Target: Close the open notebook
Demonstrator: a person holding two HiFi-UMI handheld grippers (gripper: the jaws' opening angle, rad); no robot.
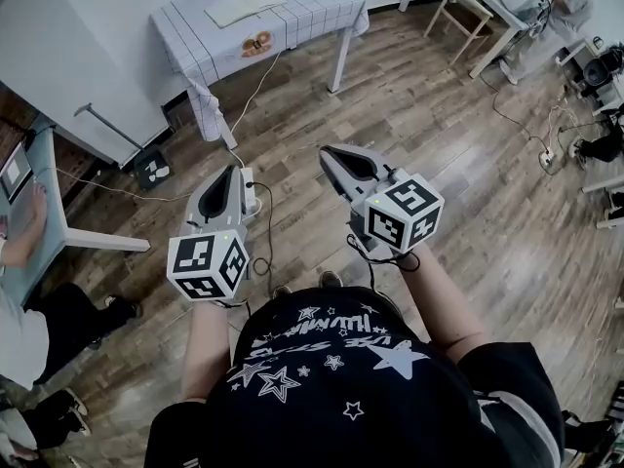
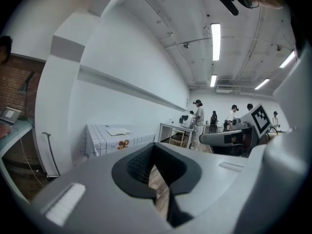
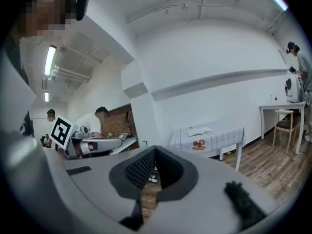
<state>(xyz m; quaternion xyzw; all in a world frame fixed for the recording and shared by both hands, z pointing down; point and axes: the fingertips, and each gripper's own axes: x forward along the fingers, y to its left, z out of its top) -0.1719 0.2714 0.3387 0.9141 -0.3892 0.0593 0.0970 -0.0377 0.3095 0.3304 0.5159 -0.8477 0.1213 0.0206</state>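
The open notebook lies flat on a table with a white checked cloth at the far side of the room, well away from both grippers. It also shows as a pale spread of pages in the left gripper view and in the right gripper view. My left gripper is held at waist height over the wooden floor, shut with nothing in it. My right gripper hangs beside it, also shut and empty. Both point toward the table.
An orange printed item lies on the cloth near the notebook. A cable and power strip lie on the floor ahead. A person sits at a desk on the left. White tables and a chair stand at the right.
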